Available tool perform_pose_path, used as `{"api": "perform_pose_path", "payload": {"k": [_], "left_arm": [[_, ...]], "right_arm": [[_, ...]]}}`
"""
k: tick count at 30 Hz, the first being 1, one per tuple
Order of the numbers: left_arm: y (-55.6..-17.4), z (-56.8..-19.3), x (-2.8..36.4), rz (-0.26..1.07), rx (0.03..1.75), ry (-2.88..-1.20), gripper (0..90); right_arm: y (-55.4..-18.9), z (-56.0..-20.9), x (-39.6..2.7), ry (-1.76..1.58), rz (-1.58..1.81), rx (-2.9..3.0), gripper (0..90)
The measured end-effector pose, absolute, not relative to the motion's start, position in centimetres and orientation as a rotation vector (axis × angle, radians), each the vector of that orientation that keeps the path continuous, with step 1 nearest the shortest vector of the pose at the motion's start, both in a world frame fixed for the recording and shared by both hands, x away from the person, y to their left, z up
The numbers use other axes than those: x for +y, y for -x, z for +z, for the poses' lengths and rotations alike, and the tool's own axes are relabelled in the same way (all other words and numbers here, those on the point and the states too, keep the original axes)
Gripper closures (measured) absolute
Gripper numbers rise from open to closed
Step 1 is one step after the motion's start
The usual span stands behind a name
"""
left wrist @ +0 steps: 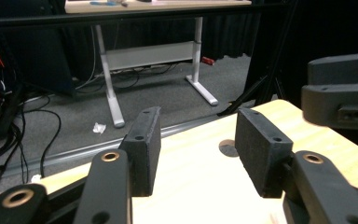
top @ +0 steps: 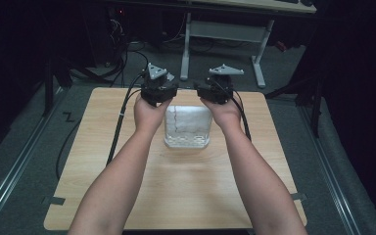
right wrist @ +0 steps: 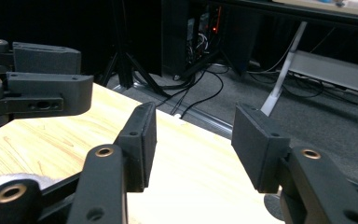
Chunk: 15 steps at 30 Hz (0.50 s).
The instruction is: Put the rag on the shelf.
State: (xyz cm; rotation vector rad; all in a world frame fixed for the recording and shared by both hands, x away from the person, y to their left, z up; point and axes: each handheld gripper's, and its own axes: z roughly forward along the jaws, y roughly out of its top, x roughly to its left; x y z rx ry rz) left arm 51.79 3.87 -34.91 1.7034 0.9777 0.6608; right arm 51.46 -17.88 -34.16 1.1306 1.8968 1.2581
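**Both grippers held above the far half of the table, fingers spread**

The table (top: 186, 196) has a light wood-grain top and stands on grey carpet in a dark room. A white-legged desk (top: 223, 34) and loose floor cables (top: 122, 54) lie beyond its far edge.

The left gripper (left wrist: 198, 154) has its fingers (left wrist: 144, 149) spread wide, gripping nothing; bare tabletop shows between them. The right gripper (right wrist: 193, 149) is likewise spread and empty.

A clear plastic container (top: 187, 127) with a whitish lining stands on the table between the two hands, near its middle. Its contents are hard to make out. In the high view, the hands cover the container's upper corners.
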Motion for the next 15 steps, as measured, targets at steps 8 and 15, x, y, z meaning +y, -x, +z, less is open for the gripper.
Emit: {"api": "perform_pose_path", "payload": {"k": [8, 15], "left_arm": [[-49.5, -35.1, 4.4, 0.649, 0.949, -1.692, 50.9], [-47.0, -35.8, 5.1, 0.639, 0.933, -1.707, 51.0]], "right_arm": [[-48.9, -34.5, -18.8, -1.114, 1.250, 1.875, 47.6], [-46.9, -35.2, -19.3, -1.094, 1.236, 1.871, 46.4]]}}
